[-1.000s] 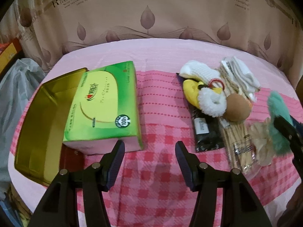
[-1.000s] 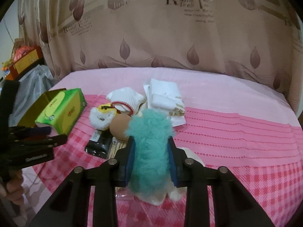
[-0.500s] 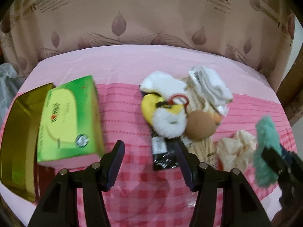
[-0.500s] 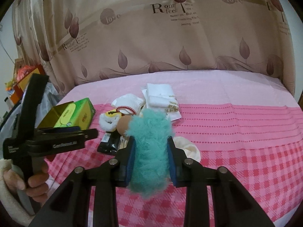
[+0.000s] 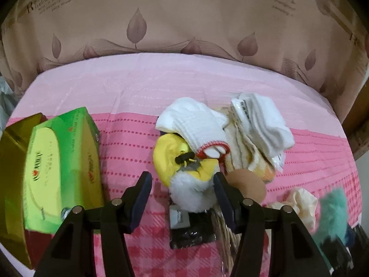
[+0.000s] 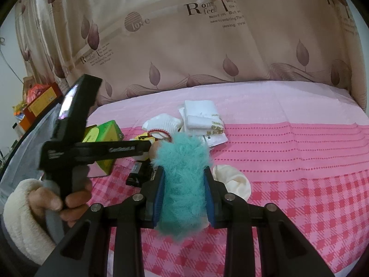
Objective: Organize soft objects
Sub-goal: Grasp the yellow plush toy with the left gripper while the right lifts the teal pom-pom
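Note:
My right gripper (image 6: pixel 183 187) is shut on a fluffy teal plush piece (image 6: pixel 182 173), held above the checked pink cloth; the same teal plush piece (image 5: pixel 332 214) shows at the right edge of the left wrist view. My left gripper (image 5: pixel 182 198) is open, its fingers either side of a white fluffy ball (image 5: pixel 192 191) attached to a yellow soft item (image 5: pixel 166 154), apart from it. Behind lie a white sock (image 5: pixel 191 120), folded white socks (image 5: pixel 263 117), a brown round thing (image 5: pixel 248 183) and a cream cloth (image 5: pixel 299 203).
A green tissue box (image 5: pixel 62 166) leans on an open gold tin (image 5: pixel 9 184) at the left. A black packet (image 5: pixel 191 233) and a clear bag of sticks (image 5: pixel 224 235) lie under the pile. A hand in a cream sleeve (image 6: pixel 23 207) holds the left tool. A curtain hangs behind.
My left gripper has moved right from the tissue box to over the soft pile, its jaws still wide. The right gripper keeps the teal plush piece and has hardly moved.

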